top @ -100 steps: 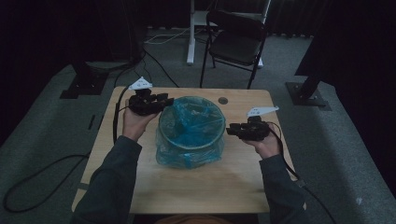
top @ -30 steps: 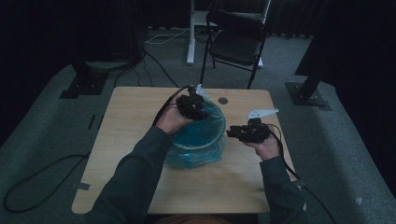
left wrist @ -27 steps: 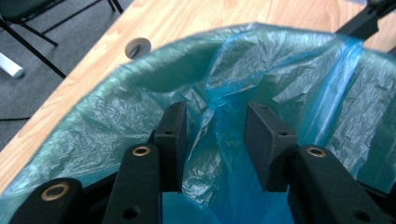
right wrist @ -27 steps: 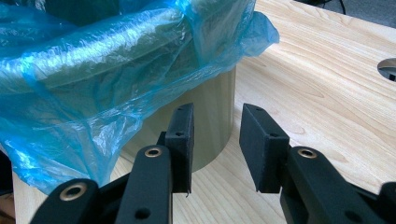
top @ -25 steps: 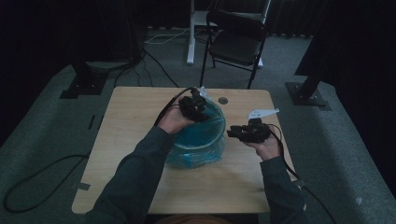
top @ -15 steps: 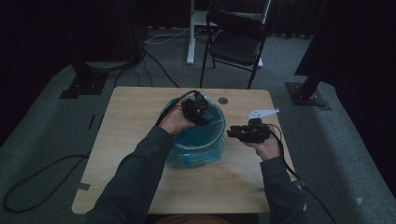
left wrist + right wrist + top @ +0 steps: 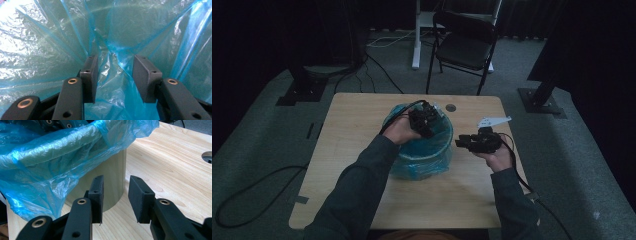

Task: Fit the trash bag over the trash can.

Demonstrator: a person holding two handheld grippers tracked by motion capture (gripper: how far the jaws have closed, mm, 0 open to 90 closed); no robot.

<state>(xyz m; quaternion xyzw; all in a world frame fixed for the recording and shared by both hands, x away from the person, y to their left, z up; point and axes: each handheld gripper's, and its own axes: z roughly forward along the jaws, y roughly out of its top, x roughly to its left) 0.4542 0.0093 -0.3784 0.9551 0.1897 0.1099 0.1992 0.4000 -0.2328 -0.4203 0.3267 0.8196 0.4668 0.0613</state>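
Observation:
A round bin (image 7: 424, 152) (image 7: 112, 180) lined with a crinkled blue plastic bag (image 7: 412, 165) (image 7: 62, 37) (image 7: 45, 162) stands mid-table. My left gripper (image 7: 426, 122) (image 7: 113, 75) reaches down inside the bin, jaws open, with a fold of the bag liner rising between its pads. My right gripper (image 7: 461, 143) (image 7: 115, 197) hovers just right of the bin, open and empty, pointing at the bin's bare side wall below the bag's overhang.
The wooden table (image 7: 362, 120) (image 7: 175, 157) has a round cable hole (image 7: 451, 107) (image 7: 208, 156) behind the bin. A black folding chair (image 7: 464, 45) stands beyond the far edge. Cables trail on the carpet at left.
My left gripper has moved from the table's left side over the bin and down into the bag. The right gripper has stayed in place beside the bin.

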